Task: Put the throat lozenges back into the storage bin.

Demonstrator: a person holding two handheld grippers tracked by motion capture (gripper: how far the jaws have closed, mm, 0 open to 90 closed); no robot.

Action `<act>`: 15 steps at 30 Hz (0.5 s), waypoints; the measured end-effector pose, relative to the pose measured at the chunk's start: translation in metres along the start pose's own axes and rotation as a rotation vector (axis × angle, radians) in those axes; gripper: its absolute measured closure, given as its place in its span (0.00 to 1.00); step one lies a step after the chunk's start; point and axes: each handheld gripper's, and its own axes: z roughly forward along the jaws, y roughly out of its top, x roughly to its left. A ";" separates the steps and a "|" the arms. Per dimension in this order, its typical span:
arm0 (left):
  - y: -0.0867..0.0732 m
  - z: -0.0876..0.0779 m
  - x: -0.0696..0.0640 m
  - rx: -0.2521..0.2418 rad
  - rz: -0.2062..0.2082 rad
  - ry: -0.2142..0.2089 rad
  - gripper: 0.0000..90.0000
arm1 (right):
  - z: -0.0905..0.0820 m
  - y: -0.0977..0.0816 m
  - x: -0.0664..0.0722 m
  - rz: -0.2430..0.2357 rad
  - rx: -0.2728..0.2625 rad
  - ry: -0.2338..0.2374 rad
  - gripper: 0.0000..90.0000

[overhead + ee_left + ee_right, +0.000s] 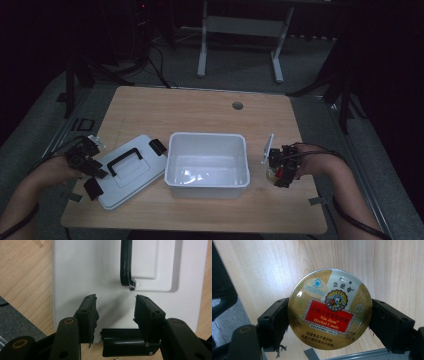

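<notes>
A white lid (131, 172) with a black handle (125, 263) lies flat on the table, left of an open white bin (207, 159). My left gripper (115, 311) hovers over the lid's left end, open. The lid's black clasp (125, 342) sits between the roots of its jaws, with a thin gap on the left side. In the high view the left gripper (99, 176) is at the lid's near-left corner. My right gripper (329, 322) is shut on a round gold herbal candy tin (330, 308), held above the wood to the right of the bin; there the tin (272, 174) shows under the right gripper (281, 172).
A second black clasp (157, 146) sticks out at the lid's far end next to the bin. The wooden table (200, 107) has a round cable hole (237, 105) at the back. Grey tape marks (316, 201) lie near the front corners. A desk frame (240, 25) stands beyond.
</notes>
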 end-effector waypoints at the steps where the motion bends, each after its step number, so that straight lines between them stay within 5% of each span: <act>1: 0.000 -0.001 0.000 0.002 0.003 0.002 0.58 | -0.003 0.001 0.001 -0.003 -0.005 0.000 0.22; 15: 0.000 -0.004 0.000 0.002 0.007 0.008 0.57 | -0.048 0.018 0.005 -0.028 -0.009 -0.051 0.22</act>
